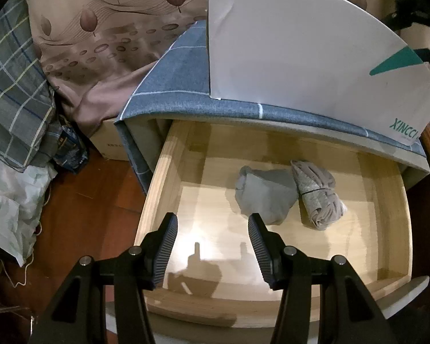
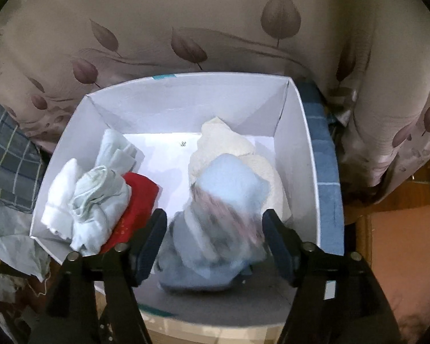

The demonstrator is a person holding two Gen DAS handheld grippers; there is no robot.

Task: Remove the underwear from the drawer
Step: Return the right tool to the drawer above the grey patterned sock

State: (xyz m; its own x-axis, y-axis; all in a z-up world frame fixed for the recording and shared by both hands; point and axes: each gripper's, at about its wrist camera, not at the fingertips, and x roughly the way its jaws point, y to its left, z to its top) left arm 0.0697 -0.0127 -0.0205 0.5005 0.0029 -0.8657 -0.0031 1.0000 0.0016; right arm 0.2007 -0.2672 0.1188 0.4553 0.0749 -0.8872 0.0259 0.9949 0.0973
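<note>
Over the open pale wooden drawer (image 1: 169, 154), left gripper (image 1: 213, 220) hovering, black ribbed jaws spread, nothing between them, no contact with the drawer floor. Beyond the fingertips, toward the drawer's back right corner, two rolled underwear pieces side by side and touching: a plain grey roll (image 1: 262, 193) and, nearer the right wall, a patterned grey-beige roll (image 1: 318, 193) cinched by a thin band. Above the drawer, a blue cloth-covered cabinet top (image 1: 186, 74) carrying a white cardboard box (image 1: 286, 43) with teal lettering. From the right wrist: right gripper (image 2: 215, 226) over that box (image 2: 298, 149), jaws parted, no pad pressing on the blurred blue-and-pink striped bundle (image 2: 218, 223) lying between them at the box's near edge. Behind it, a cream piece (image 2: 229, 143) by the right wall. Along the left wall, a red piece (image 2: 137, 200), pale green (image 2: 100, 200) and white (image 2: 60, 195) garments. Farther back, leaf-printed curtain (image 2: 186, 23).
</note>
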